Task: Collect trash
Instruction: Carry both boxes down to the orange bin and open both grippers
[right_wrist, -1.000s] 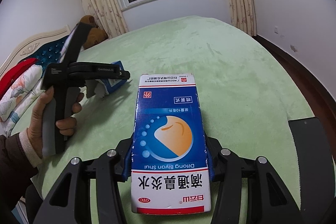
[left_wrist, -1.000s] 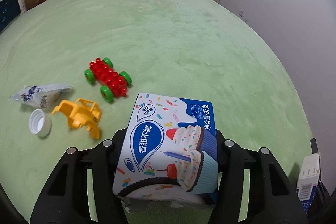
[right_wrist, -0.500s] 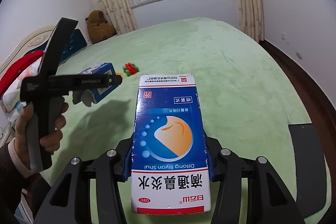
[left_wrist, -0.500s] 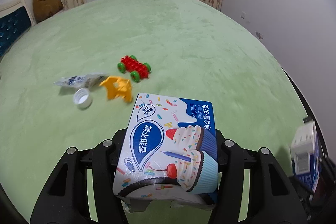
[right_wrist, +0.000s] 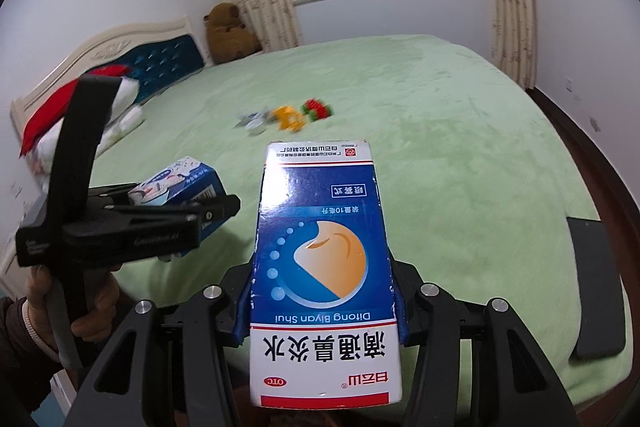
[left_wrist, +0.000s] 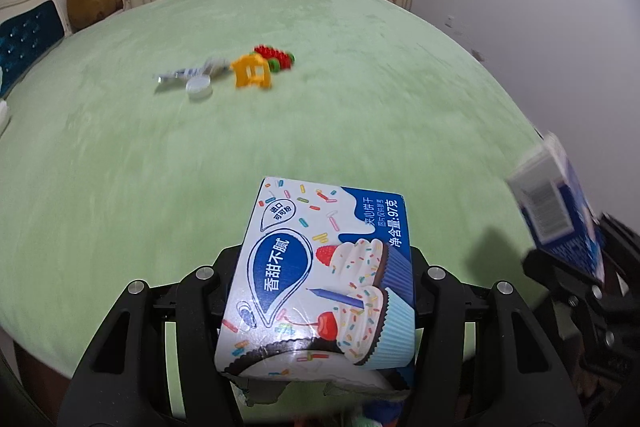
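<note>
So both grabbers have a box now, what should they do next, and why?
Probably carry both boxes away to wherever the trash goes; no bin shows. The left gripper is clamped on the cupcake biscuit box and the right gripper on the blue medicine box, so neither can grab more. The crumpled wrapper and white cap on the green blanket must wait.

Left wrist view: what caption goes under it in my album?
Left tongs grip a cupcake biscuit box above a green bed with toys.
</note>
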Demonstrator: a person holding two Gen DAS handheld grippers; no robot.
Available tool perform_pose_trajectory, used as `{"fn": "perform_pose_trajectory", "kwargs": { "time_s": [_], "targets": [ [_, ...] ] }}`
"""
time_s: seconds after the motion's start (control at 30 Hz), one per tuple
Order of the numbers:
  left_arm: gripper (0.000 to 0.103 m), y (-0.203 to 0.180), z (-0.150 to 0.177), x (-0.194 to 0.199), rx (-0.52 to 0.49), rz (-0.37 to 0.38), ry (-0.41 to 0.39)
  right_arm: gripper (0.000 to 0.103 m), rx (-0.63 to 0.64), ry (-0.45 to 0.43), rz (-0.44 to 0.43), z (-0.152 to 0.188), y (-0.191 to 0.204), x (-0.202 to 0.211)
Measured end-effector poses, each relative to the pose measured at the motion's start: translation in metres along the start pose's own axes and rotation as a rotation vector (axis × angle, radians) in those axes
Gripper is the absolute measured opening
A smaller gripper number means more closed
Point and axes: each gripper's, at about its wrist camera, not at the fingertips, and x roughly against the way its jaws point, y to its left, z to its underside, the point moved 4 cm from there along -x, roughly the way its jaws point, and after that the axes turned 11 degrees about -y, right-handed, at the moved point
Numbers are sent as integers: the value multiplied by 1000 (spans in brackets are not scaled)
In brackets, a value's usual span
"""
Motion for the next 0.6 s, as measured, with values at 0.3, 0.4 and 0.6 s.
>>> {"fn": "perform_pose_trajectory", "kwargs": {
  "time_s": [0.3, 0.4, 0.6],
  "targets": [
    [55, -13, 69, 54, -79, 22, -10, 51, 90, 36, -125, 49, 41, 46],
    [55, -16, 90, 62, -89, 29, 14, 51, 105, 82, -136, 69, 45, 54],
    [55, -17, 134, 64, -79, 51, 111, 51, 50, 209, -147, 107, 41, 56]
  ]
}}
